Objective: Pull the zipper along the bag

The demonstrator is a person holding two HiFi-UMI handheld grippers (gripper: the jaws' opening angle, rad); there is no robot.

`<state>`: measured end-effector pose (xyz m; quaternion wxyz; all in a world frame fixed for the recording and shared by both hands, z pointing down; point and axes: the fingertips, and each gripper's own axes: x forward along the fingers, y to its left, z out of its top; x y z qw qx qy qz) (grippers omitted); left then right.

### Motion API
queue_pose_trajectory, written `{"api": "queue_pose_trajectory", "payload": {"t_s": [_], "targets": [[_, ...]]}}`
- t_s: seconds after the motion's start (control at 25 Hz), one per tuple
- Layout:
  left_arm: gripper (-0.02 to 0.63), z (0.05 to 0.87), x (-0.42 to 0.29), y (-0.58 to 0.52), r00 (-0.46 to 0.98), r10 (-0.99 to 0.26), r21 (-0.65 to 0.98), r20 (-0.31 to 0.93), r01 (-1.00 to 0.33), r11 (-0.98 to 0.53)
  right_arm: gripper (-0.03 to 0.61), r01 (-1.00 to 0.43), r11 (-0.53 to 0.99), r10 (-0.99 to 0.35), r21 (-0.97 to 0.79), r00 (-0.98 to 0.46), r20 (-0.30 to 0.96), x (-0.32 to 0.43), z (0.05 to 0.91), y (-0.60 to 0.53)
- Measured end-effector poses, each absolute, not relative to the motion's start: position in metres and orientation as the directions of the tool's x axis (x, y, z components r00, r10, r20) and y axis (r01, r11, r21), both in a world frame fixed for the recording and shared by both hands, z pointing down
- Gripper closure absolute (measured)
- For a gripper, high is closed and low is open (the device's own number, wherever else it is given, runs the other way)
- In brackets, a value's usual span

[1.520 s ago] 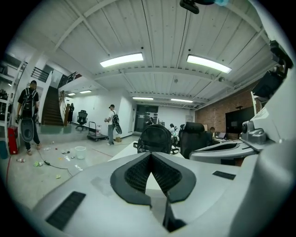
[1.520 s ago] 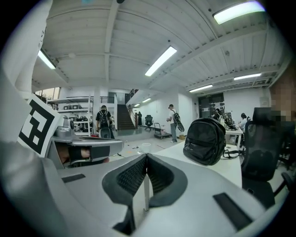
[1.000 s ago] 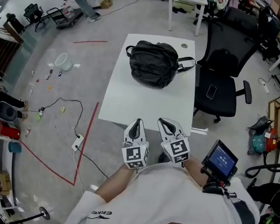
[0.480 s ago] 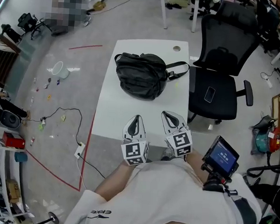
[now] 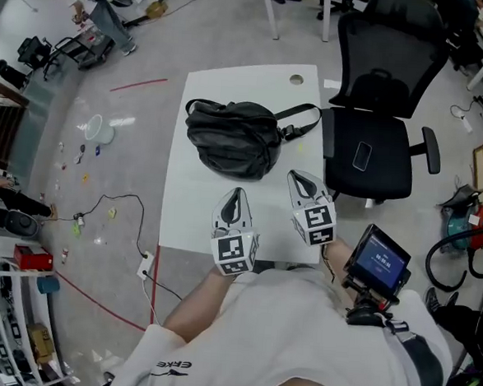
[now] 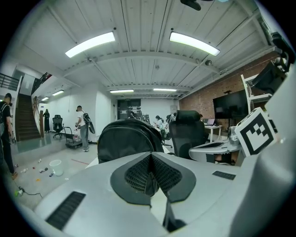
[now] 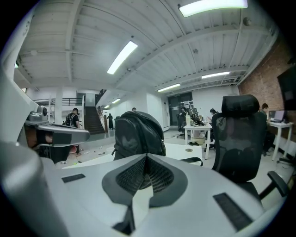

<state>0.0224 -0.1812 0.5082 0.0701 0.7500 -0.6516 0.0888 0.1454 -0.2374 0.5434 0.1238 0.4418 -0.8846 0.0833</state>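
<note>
Though slumped, domed black bag (image 5: 233,138) (glossy, creased) on table (image 5: 197,214).

Black bag (image 5: 233,138) – slumped, mid-table

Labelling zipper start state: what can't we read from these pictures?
Zipper pull on the backpack: too small in head view.
Backpack's lower half: hidden by the left gripper and right gripper in their own views.
Backpack's far side: faces away in every view.

white table (image 5: 192,218) | blk office chair (image 5: 377,115) beside it, phone (image 5: 360,155) on seat | floor (image 5: 228,26): blk cable (image 5: 113,197), white tub (image 5: 95,127), red tape lines (image 5: 138,84)
</note>
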Motion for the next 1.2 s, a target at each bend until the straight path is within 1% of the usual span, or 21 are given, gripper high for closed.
{"api": "queue_pose_trajectory", "payload": {"t_s": [0.24,0.6,0.76,0.92,1.2], "targets": [[0.611,0.513,0.019,-0.208,0.159,-0.954,-0.026,0.255,-0.985,-0.171,0.574,-0.827,0.561,-0.783,-0.006,-0.533,0.321,0.149,0.56,-0.29],[0.611,0.529,-0.009,-0.221,0.118,-0.945,-0.036,0.305,-0.99,-0.136,0.57,-0.804,0.588,-0.771,0.085,-0.526,0.36,0.13,0.583,-0.351],[0.611,0.537,-0.018,-0.226,0.098,-0.943,-0.032,0.318,-0.993,-0.114,0.51,-0.776,0.621,-0.744,0.108,-0.541,0.393,0.122,0.6,-0.362],[0.611,0.539,-0.02,-0.228,0.087,-0.941,-0.029,0.326,-0.994,-0.102,0.497,-0.765,0.634,-0.73,0.112,-0.545,0.412,0.12,0.603,-0.371],[0.611,0.536,-0.025,-0.225,0.059,-0.942,-0.038,0.33,-0.996,-0.076,0.488,-0.701,0.695,-0.682,0.159,-0.574,0.452,0.112,0.61,-0.383]]}}
